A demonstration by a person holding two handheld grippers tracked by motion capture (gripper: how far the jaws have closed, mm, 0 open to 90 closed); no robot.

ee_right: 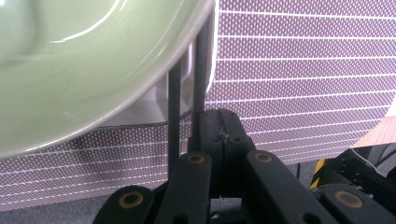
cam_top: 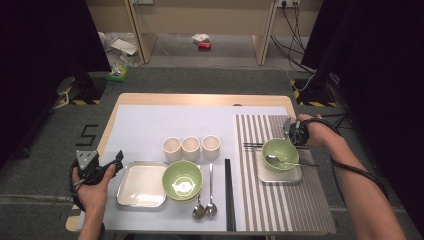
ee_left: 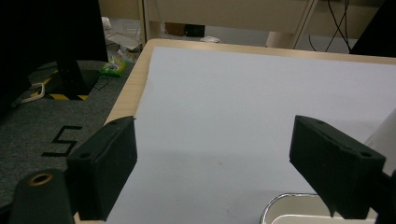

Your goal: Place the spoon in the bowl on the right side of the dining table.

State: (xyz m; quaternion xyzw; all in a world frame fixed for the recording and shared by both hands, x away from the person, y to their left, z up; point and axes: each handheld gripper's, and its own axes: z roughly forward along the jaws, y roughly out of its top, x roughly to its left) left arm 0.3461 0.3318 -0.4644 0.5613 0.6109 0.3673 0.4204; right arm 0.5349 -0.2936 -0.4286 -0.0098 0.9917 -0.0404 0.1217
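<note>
**R gripper pinching chopsticks behind the green bowl, L gripper idling open**

High view: R gripper (cam_top: 294, 133) is sitting at center-right of the frame, over the striped placemat (cam_top: 310, 200), just behind a green bowl (cam_top: 280, 152). That bowl is resting on a small square plate (cam_top: 295, 175) w/ a spoon (cam_top: 290, 162) lying across it. A black chopstick pair (cam_top: 254, 145) is lying flat on the mat, running left from the gripper, touching the plate's far edge.

R gripper view: the fingers (ee_right: 212, 128) are pressing together at bottom center, closed on the near end of one chopstick; the 2nd stick is running just beside it on the left, apart from the fingers as far as I can tell. The bowl's rim (ee_right: 140, 79) is looming at upper left, the plate edge showing under it.

L gripper (cam_top: 112, 164) is hovering at lower left of the high view, over the counter (cam_top: 200, 99) edge, near a bigger square plate (cam_top: 142, 185). L gripper view: fingers (ee_left: 107, 168) are standing wide apart, nothing between them, w/ pale mat below and a plate rim (ee_left: 280, 205) at bottom right.

Also on the pale mat, mid-frame in the high view: 3 cups (cam_top: 191, 147) in a row, a 2nd green bowl (cam_top: 183, 180), 2 spoons (cam_top: 205, 207), another chopstick pair (cam_top: 229, 195) lying front-to-back.
</note>
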